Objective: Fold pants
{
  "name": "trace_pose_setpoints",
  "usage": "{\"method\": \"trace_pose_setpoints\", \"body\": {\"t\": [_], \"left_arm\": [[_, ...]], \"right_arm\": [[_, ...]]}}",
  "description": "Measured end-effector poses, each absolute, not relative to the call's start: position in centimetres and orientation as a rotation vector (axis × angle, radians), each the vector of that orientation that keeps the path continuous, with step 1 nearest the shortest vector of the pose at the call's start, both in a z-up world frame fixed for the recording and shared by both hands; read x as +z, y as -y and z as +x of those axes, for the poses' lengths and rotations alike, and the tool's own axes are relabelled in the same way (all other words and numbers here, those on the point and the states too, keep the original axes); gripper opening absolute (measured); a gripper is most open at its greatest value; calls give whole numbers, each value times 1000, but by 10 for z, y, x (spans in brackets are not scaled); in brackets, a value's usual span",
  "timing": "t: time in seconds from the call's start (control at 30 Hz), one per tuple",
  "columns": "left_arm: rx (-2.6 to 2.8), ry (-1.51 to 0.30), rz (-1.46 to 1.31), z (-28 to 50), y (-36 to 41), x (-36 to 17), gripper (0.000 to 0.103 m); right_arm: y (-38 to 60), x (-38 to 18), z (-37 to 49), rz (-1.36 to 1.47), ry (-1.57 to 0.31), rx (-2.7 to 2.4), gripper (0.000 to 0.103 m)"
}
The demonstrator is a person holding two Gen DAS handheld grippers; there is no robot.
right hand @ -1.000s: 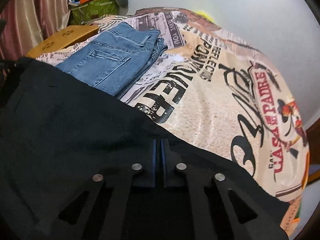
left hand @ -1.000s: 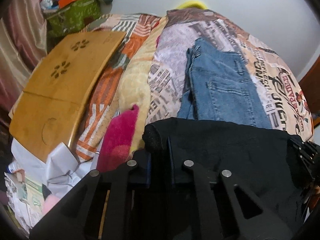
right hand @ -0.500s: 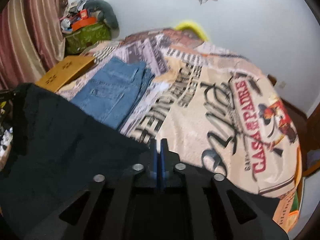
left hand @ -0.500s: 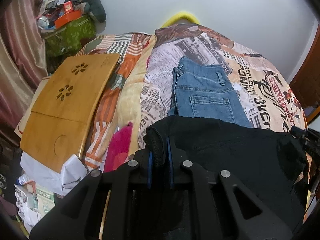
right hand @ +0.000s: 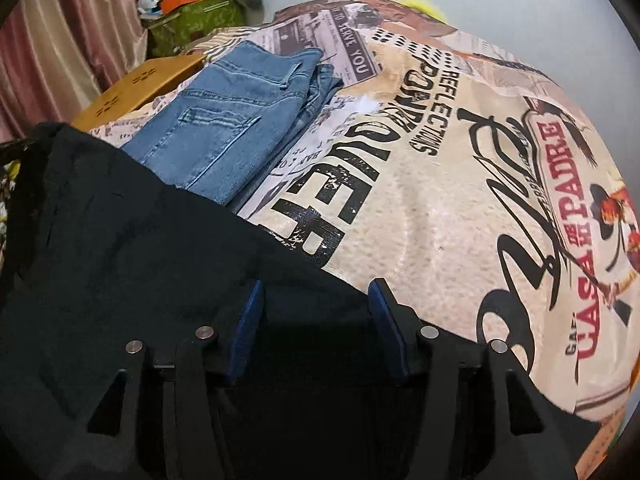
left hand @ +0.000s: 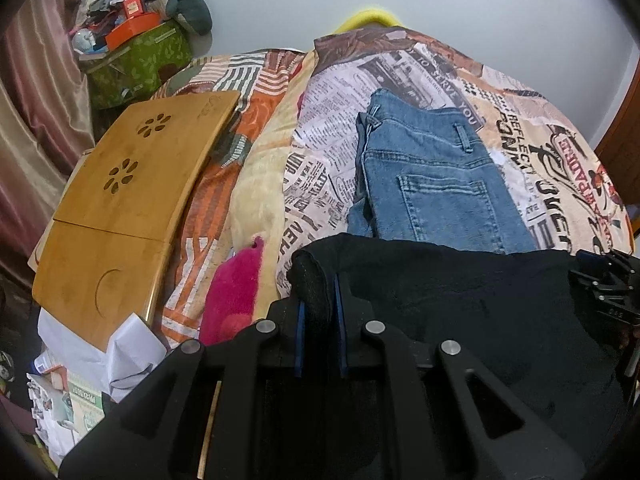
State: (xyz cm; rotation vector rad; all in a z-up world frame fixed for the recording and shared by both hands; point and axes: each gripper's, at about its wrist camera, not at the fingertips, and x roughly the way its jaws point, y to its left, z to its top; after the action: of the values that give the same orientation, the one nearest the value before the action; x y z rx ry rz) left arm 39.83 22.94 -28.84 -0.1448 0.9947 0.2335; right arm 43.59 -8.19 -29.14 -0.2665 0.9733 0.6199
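Note:
Black pants [left hand: 460, 300] lie across the near side of the bed; they also show in the right wrist view [right hand: 140, 272]. My left gripper [left hand: 319, 280] is shut on a bunched corner of the black pants. My right gripper [right hand: 316, 300] is open, its blue-padded jaws spread over the edge of the black pants, holding nothing. It also shows at the right edge of the left wrist view [left hand: 604, 280]. Folded blue jeans [left hand: 432, 176] lie on the bed beyond the black pants, also in the right wrist view [right hand: 236, 116].
The bed has a printed newspaper-style cover [right hand: 460, 184]. A wooden lap desk [left hand: 132, 200] lies on the bed's left side, with a pink cloth [left hand: 236, 288] beside it. A green box [left hand: 136, 60] with clutter stands by the curtain [left hand: 32, 112].
My right gripper has opened and let go of the black pants. Both grippers have come lower and nearer the bed. My left gripper stays shut on the pants.

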Motion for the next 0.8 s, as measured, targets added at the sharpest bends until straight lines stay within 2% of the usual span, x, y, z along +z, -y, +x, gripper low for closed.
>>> {"method": "trace_pose_setpoints", "body": {"t": [0.07,0.13,0.2,0.3,0.47,0.8], "left_arm": [[239,-1001,-150,400,-230,-292,12],[238,-999,-159,400,-229,-293,12],[234,-993,-156,399,-227,-290,12],[224,-982,-145,395,-222,-279,12],[207,-946,-134,381,-216,-252,12],[186,-858,-141,342,-209,-196,12]], "right_arm": [[82,-292,434,-279,-974,626,43],[80,-291,427,-295,-968,629,26],[77,-291,422,-306,-967,621,15],[69,-290,413,-356,-940,581,6],[71,-278,404,-365,-899,523,4],[91,-188,372,-310,-736,475,4]]}}
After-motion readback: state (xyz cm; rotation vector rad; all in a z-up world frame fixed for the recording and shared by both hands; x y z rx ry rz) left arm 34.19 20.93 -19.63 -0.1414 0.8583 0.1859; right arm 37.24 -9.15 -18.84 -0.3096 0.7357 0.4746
